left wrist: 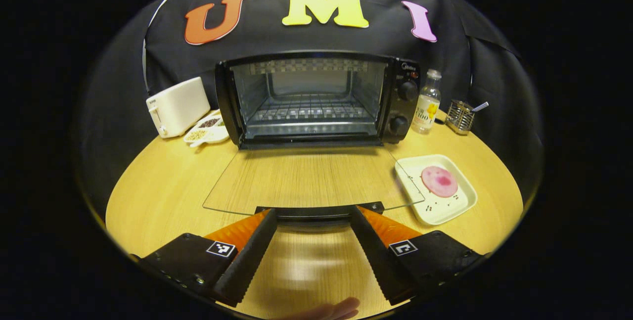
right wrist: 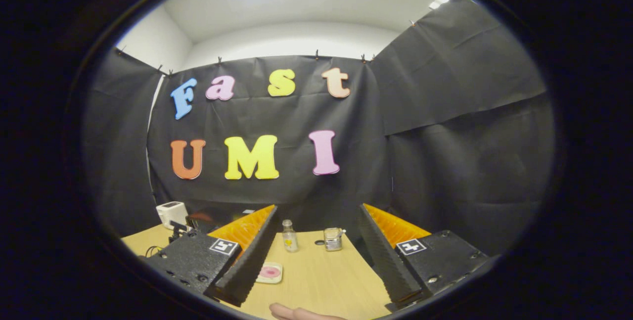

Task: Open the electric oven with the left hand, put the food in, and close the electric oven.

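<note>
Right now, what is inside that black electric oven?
Inside the black electric oven, door down, just a bare metal wire rack; no food. Its floor beneath the rack stays partly hidden.

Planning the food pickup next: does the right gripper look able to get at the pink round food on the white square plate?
Probably yes. The right gripper is open, and the pink round food lies uncovered on its white square plate, bare wooden table alongside.
</note>
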Available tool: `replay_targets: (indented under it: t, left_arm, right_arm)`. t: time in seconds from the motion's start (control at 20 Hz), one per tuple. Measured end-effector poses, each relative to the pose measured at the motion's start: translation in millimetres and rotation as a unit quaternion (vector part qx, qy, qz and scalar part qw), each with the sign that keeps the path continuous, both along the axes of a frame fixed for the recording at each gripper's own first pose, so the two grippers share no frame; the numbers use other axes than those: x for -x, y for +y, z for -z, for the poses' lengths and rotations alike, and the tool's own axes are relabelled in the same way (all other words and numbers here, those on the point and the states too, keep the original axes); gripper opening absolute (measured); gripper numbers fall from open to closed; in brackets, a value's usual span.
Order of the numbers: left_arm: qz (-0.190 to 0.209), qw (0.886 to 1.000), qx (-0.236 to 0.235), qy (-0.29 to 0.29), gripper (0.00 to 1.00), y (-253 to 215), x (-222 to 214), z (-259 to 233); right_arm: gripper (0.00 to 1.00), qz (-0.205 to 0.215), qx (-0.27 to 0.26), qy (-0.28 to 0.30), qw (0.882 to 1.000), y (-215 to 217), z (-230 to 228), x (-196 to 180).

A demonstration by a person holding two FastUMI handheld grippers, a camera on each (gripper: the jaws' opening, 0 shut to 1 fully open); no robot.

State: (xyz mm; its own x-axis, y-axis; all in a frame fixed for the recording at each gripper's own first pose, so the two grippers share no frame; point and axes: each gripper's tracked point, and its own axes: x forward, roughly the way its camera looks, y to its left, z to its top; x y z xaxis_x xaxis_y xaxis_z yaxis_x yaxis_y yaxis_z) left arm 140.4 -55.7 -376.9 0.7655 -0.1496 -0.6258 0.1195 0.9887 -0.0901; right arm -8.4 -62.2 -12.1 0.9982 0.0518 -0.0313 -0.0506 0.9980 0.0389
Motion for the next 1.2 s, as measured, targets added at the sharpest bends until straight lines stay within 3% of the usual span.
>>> replay_targets:
  t: [0.15,0.25,0.5,0.8,1.0,1.2]
  left_arm:
    - [0.002,1.0,0.001,-0.013,0.97,1.7,-0.2,-3.1]
    - [-0.025,0.999,0.005,-0.033,0.96,8.6,-2.7,-14.2]
    - [-0.009,0.995,0.016,-0.101,0.95,-5.0,10.4,-69.1]
    - [-0.022,0.974,0.029,-0.225,0.95,-2.4,43.2,-170.1]
    - [-0.034,0.964,0.036,-0.263,0.94,-1.9,70.8,-209.1]
    - [-0.057,0.953,-0.028,-0.296,0.95,19.1,86.4,-235.8]
  right_arm:
    - [1.0,0.001,0.0,0.005,1.0,-0.4,4.9,-3.2]
    - [1.0,-0.005,-0.002,0.014,1.0,2.8,11.6,-5.3]
    - [1.0,-0.043,0.013,0.061,0.997,23.1,37.7,-21.6]
    - [1.0,-0.034,0.048,0.133,0.989,31.4,78.0,-67.0]
    - [1.0,-0.04,0.057,0.215,0.974,47.0,122.5,-99.8]
    - [1.0,-0.059,0.066,0.291,0.953,66.3,178.0,-133.9]
